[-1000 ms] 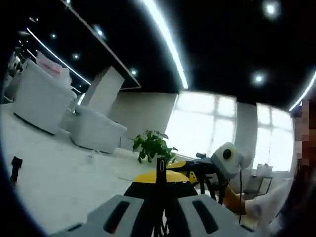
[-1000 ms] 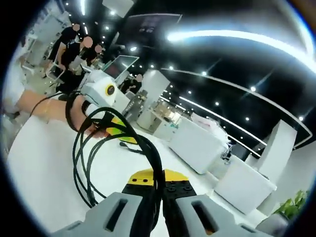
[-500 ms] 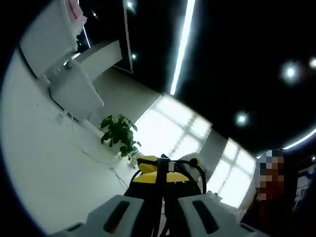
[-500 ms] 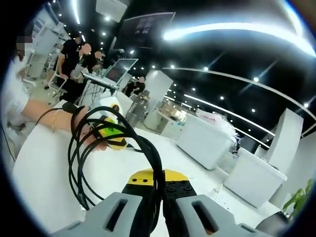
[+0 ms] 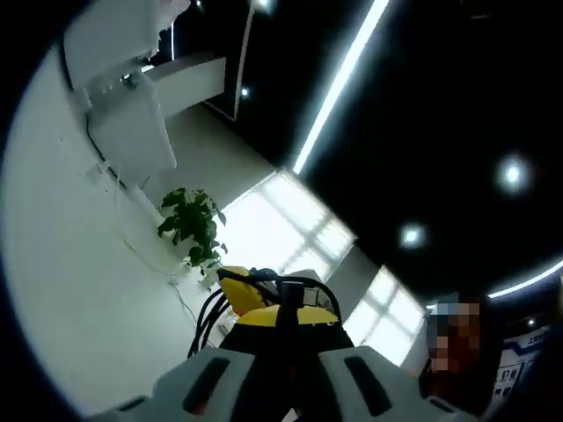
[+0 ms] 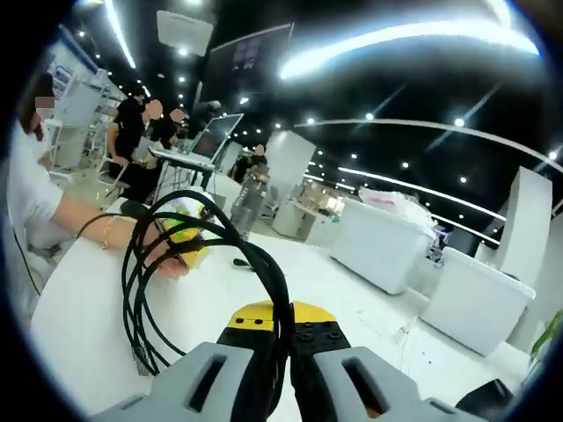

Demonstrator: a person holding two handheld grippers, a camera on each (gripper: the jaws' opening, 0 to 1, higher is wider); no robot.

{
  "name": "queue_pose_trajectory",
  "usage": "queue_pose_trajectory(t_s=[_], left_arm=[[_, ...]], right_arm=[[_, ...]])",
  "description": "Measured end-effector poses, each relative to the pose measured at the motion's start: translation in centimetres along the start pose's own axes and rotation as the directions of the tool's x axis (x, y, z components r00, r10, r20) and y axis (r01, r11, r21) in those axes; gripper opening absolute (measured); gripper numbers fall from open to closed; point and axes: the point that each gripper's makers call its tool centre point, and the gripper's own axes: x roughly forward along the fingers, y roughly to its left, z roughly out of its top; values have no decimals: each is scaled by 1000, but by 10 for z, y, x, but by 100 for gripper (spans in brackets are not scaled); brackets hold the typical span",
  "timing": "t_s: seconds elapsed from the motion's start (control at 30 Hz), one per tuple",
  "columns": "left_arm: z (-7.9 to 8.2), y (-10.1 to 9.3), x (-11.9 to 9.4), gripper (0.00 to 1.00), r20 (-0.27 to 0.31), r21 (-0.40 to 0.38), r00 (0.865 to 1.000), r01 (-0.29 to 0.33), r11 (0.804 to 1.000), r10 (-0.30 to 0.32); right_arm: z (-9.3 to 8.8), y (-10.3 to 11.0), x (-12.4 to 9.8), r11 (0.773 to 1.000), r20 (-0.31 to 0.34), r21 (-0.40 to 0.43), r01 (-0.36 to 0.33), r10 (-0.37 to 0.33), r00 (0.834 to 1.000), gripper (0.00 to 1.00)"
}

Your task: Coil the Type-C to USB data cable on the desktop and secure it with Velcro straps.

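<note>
R tool (image 6: pixel 283 352) clamped on coiled black cable (image 6: pixel 154 281); L tool (image 6: pixel 186 230) grips loops' far side.

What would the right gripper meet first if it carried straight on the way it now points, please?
Probably the white desktop just past the coiled data cable that the right gripper already clamps; the left gripper sits off to the side. Depth is unclear.

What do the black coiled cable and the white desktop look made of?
The black coiled cable looks rubber- or plastic-jacketed with a slight sheen; it bends into smooth, springy loops. The white desktop seems a smooth, matte laminate or painted board: even, no grain. Neither is certain.
</note>
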Motion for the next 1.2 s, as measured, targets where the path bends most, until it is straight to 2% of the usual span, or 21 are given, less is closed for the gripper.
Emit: queue_pose_trajectory(t_s=[0.13, 0.23, 0.3, 0.4, 0.53, 0.6, 0.67, 0.7, 0.73, 0.77, 0.8, 0.83, 0.87, 0.93, 0.97, 1.0, 1.03, 1.1, 1.13, 1.17, 1.2], left_arm=[[-3, 1, 1, 10, -1, -16, 1000, 8, 1000, -8], [-7, 1, 3, 10, -13, -13, 1000, 18, 1000, -18], [-6, 2, 4, 10, 1, -63, 1000, 26, 998, -26], [-8, 4, 3, 10, -9, -58, 1000, 17, 998, -18], [-4, 5, 1, 10, 10, -79, 1000, 20, 997, -19], [3, 13, 0, 10, 21, -23, 999, -36, 999, 36], [16, 15, -3, 10, 60, 25, 996, -64, 998, 62], [24, 15, -5, 10, 84, 74, 993, -86, 993, 80], [38, 17, -9, 10, 130, 174, 983, -148, 974, 126], [49, 18, -13, 10, 170, 265, 971, -208, 942, 166], [62, 17, -16, 10, 227, 338, 953, -269, 902, 199], [68, 15, -19, 10, 252, 375, 945, -294, 879, 209], [73, 11, -22, 10, 269, 420, 935, -331, 845, 232], [87, -1, -26, 14, 321, 513, 913, -392, 764, 253], [92, -6, -27, 18, 339, 562, 900, -426, 709, 273], [95, -12, -26, 21, 344, 622, 896, -442, 646, 282], [92, -18, -20, 22, 325, 702, 897, -442, 559, 300], [81, -21, -4, 24, 285, 812, 900, -409, 415, 331], [75, -18, 5, 27, 267, 853, 894, -393, 344, 359], [68, -17, 14, 31, 248, 885, 894, -366, 288, 373], [60, -15, 24, 34, 221, 907, 895, -334, 255, 387]], right_arm=[[-3, 0, 2, 996, 19, 82, -46, 45, 999, 3], [-5, 1, 3, 992, 28, 107, -68, 65, 997, 3], [-7, 0, 5, 990, 27, 123, -74, 72, 997, 3], [-11, -2, 6, 985, 28, 151, -82, 79, 997, 3], [-13, -3, 5, 972, 41, 211, -104, 98, 994, 3], [-15, -6, 4, 978, 26, 196, -76, 72, 997, 3], [-14, -11, 1, 983, 3, 181, -34, 34, 999, 3], [-12, -15, -1, 986, -8, 167, 0, 1, 1000, 3], [-8, -19, -4, 988, -13, 148, 35, -33, 999, 3], [-6, -22, -5, 989, -20, 134, 57, -54, 998, 2], [-2, -26, -6, 991, -23, 101, 90, -88, 996, 2], [2, -30, -8, 990, -29, 58, 127, -125, 992, 2], [4, -33, -10, 986, -47, 0, 165, -165, 985, 2], [9, -37, -12, 970, -75, -98, 223, -231, 970, 3], [11, -40, -13, 955, -84, -150, 254, -268, 960, 3], [13, -41, -13, 945, -97, -188, 266, -287, 953, 3], [14, -40, -12, 937, -108, -216, 276, -303, 947, 3], [15, -33, -5, 947, -122, -209, 246, -275, 954, 3], [14, -30, -2, 950, -131, -204, 235, -264, 956, 3], [13, -28, 0, 953, -138, -200, 226, -256, 957, 3], [11, -25, 4, 955, -149, -204, 215, -247, 957, 3]])
